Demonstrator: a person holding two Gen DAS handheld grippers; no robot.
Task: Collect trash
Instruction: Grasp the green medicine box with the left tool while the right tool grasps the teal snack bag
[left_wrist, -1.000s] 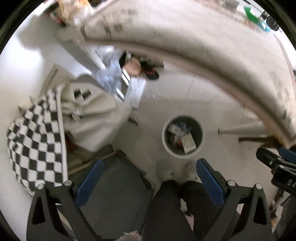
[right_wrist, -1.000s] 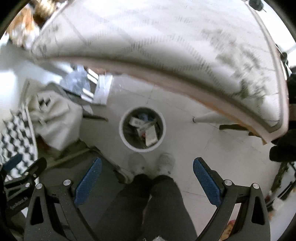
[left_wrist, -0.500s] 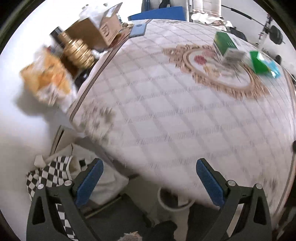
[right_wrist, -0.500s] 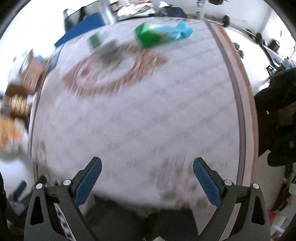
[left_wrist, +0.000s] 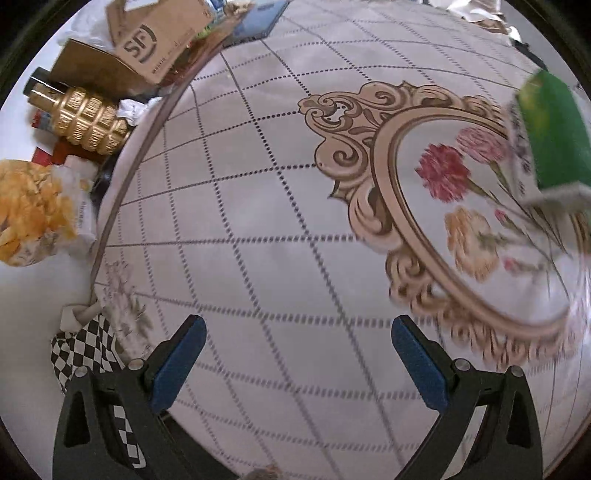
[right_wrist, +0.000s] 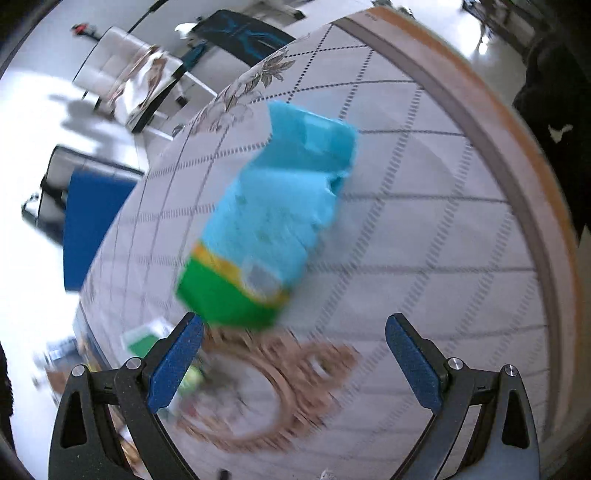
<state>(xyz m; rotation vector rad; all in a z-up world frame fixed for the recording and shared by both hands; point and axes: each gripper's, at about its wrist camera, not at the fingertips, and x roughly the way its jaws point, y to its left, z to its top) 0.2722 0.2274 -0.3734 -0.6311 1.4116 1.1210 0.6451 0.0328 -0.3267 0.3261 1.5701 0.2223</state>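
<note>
A crushed blue and green carton (right_wrist: 273, 225) lies on the patterned tablecloth (right_wrist: 424, 229), just beyond my right gripper (right_wrist: 293, 347), which is open and empty above the table. A green box (left_wrist: 550, 136) lies at the right edge of the left wrist view, on the floral medallion (left_wrist: 454, 206). My left gripper (left_wrist: 295, 354) is open and empty over the cloth, well short and left of that box. A second small green item (right_wrist: 142, 341) shows blurred at the lower left of the right wrist view.
Left of the table stand a gold bottle (left_wrist: 83, 114), a cardboard box (left_wrist: 155, 40), a bag of yellow snacks (left_wrist: 33, 210) and a checkered cloth (left_wrist: 85, 354). A blue chair (right_wrist: 92, 221) and white seats (right_wrist: 122, 66) stand beyond the table. The wooden table rim (right_wrist: 517, 162) curves at right.
Both grippers rose from facing the floor bin to facing the tabletop, then moved in: the right close to the blue and green carton, the left toward the medallion and green box. Both stay open.
</note>
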